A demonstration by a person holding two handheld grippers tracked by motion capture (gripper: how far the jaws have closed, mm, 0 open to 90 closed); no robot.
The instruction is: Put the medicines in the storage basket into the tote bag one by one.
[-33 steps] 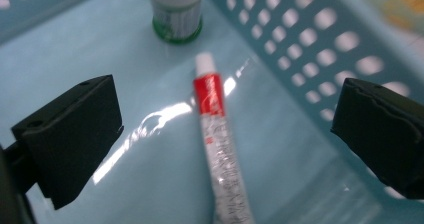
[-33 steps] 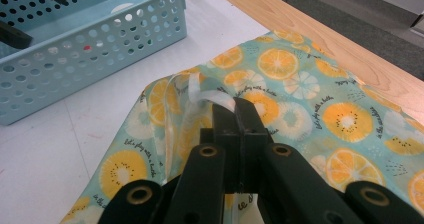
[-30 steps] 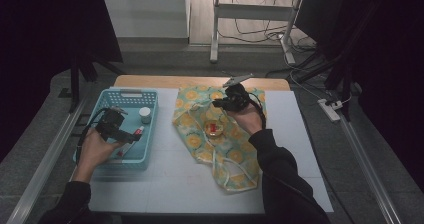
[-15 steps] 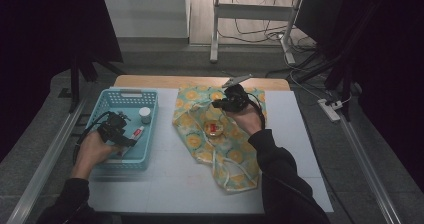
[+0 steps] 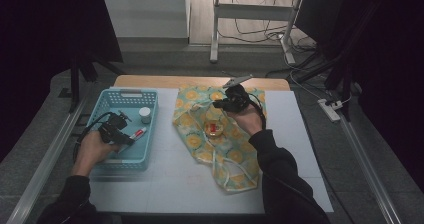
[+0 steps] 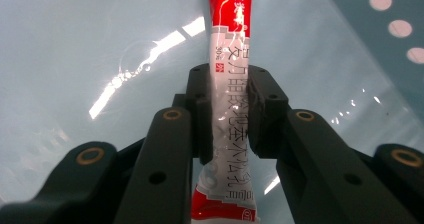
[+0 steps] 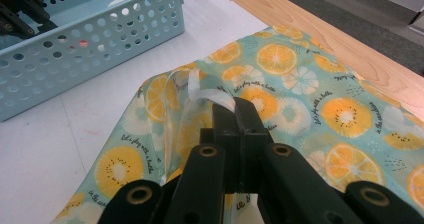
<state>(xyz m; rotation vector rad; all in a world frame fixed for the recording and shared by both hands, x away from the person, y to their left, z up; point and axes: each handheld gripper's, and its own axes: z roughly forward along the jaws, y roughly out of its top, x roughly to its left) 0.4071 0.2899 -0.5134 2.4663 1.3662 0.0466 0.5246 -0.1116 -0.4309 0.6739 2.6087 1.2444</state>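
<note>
Your left gripper (image 6: 230, 129), just closing, clamps a red-white tube (image 6: 229, 84) over basket floor (image 6: 75, 44); right gripper (image 7: 235, 114) pinches bag ribbon (image 7: 207, 96).

Red-white tube (image 6: 231, 109) flat inside blue basket (image 5: 112, 159)

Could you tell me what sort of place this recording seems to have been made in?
Probably a lab or workshop set up for recording: a white-topped table ringed by dark curtains, loose cables across the floor, and a power strip beside the table.
</note>
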